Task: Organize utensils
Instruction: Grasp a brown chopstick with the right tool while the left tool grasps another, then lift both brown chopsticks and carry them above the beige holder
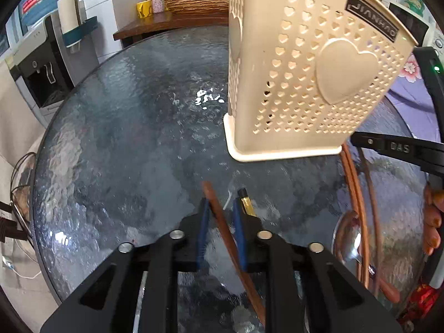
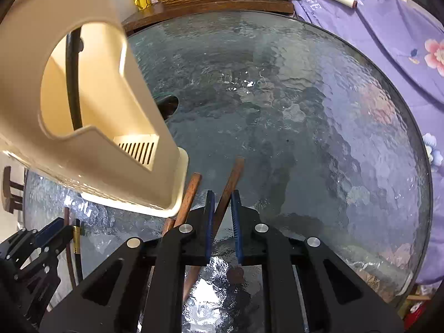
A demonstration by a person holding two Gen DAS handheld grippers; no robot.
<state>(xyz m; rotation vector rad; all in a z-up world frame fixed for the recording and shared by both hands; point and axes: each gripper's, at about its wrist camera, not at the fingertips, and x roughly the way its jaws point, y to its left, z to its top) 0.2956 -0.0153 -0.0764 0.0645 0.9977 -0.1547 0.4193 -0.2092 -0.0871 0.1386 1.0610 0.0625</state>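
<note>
The cream utensil holder stands on the round textured-glass table, toward the middle of it, its perforated heart-pattern wall and raised heart facing the left wrist view. The right wrist view instead looks at its other side, where an arched opening shows the slotted floor inside and a dark handle standing in it. The left gripper has its blue pads drawn in on a brown wooden chopstick, which runs slanted between them; a black utensil with a gold band lies just right of the right pad, outside the grip. The right gripper is likewise clamped on a wooden chopstick, with a second wooden stick lying just left of its fingers, close to the holder's base. Only the left view shows a steel spoon and more wooden sticks at the table's right, by the right gripper's black arm and a person's fingers. The glass beyond both grippers is bare; its far rim meets a wooden shelf, and purple flowered cloth borders the right edge.
</note>
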